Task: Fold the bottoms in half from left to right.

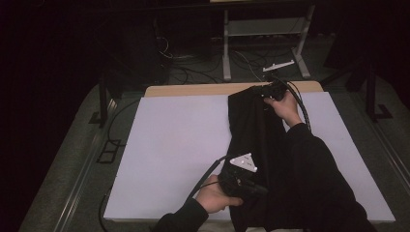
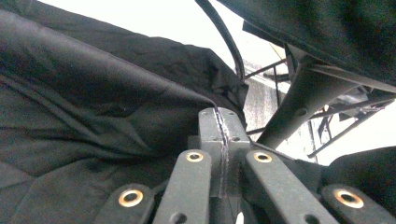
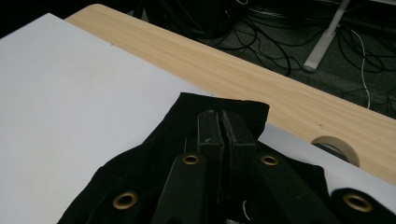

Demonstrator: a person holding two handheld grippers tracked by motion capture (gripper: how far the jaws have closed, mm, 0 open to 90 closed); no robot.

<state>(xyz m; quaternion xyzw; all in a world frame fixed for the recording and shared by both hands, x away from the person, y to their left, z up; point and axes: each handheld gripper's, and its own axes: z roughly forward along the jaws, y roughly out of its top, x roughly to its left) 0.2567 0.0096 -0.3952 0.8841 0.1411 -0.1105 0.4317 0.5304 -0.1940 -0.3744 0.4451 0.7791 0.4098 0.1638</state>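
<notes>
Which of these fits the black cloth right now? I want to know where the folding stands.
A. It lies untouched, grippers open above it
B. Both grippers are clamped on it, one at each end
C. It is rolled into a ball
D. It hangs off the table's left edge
B: the left gripper pinches the near end of the black cloth, and the right gripper pinches its far end.

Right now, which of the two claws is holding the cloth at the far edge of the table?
The right claw, clamped on the black cloth by the table's wooden far edge. The left claw grips it near the person.
</notes>
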